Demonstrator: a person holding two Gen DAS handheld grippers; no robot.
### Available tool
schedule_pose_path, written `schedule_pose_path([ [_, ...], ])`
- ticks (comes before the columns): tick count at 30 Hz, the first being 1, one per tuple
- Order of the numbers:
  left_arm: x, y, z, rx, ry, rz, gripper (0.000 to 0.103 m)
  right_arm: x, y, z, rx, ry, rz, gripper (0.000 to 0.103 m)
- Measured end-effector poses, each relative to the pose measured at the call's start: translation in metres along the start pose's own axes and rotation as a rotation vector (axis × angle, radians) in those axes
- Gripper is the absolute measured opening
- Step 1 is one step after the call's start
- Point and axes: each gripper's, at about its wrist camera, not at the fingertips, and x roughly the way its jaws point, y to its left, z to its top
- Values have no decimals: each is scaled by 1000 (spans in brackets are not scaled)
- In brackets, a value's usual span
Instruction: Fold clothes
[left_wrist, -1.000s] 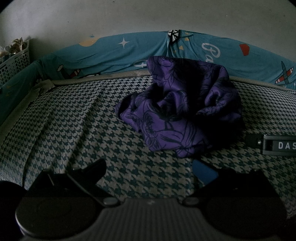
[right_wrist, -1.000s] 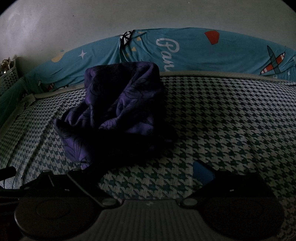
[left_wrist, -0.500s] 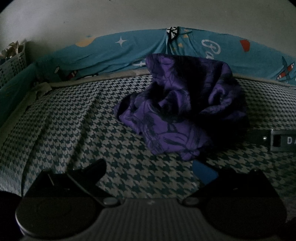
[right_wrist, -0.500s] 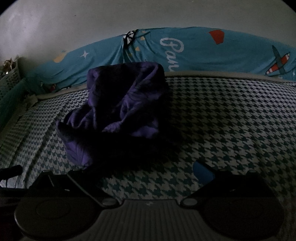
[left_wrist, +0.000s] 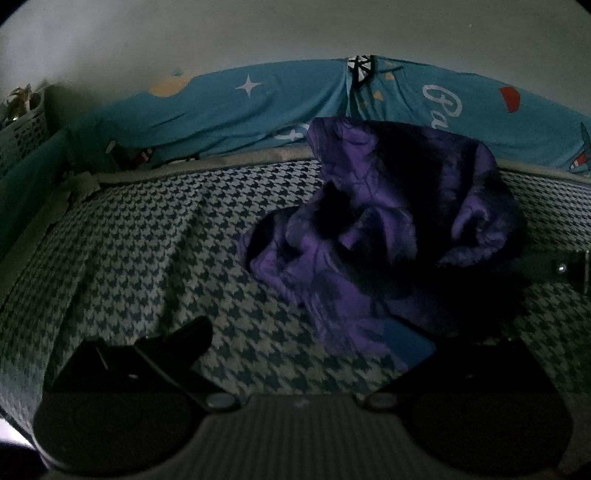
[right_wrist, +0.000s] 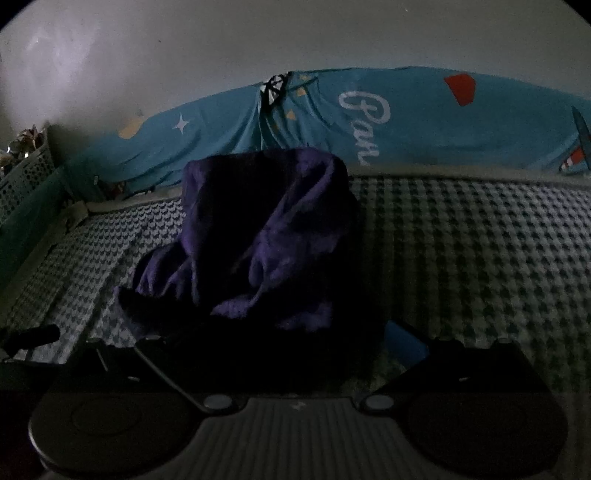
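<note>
While the purple garment (left_wrist: 384, 236) lies crumpled in a loose heap toward the far edge of the houndstooth bed cover (left_wrist: 147, 258), partly leaning up against the blue printed cushion (left_wrist: 258, 107) along the wall, nothing about it is flat or squared, so it plainly lies unfolded. Both tongs stand wide and grip nothing: the left gripper (left_wrist: 306, 343) hovers low over the cover with its blue-padded finger just at the heap's near hem, and the right gripper (right_wrist: 295, 343) sits close behind the heap's shadowed near side, the cloth filling the gap ahead of its fingers without being pinched. My guess is that each is held low and spread so as to reach a hem or corner, though dim light hides where any true corner runs. Open cover stretches toward the left edge and, in the right view, toward the right edge, giving room to spread the cloth; a pale basket (right_wrist: 26, 173) stands at the far left corner.
</note>
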Motion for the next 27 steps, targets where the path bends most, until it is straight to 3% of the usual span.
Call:
schedule_pose_path([
  [11, 34, 4, 28, 54, -16, -4, 103, 34, -30, 32, 142, -51, 25, 100],
  [20, 64, 16, 31, 5, 27, -10, 103, 67, -36, 50, 220, -104, 52, 100],
  [27, 71, 27, 31, -30, 39, 18, 103, 98, -29, 54, 210, -54, 37, 96],
])
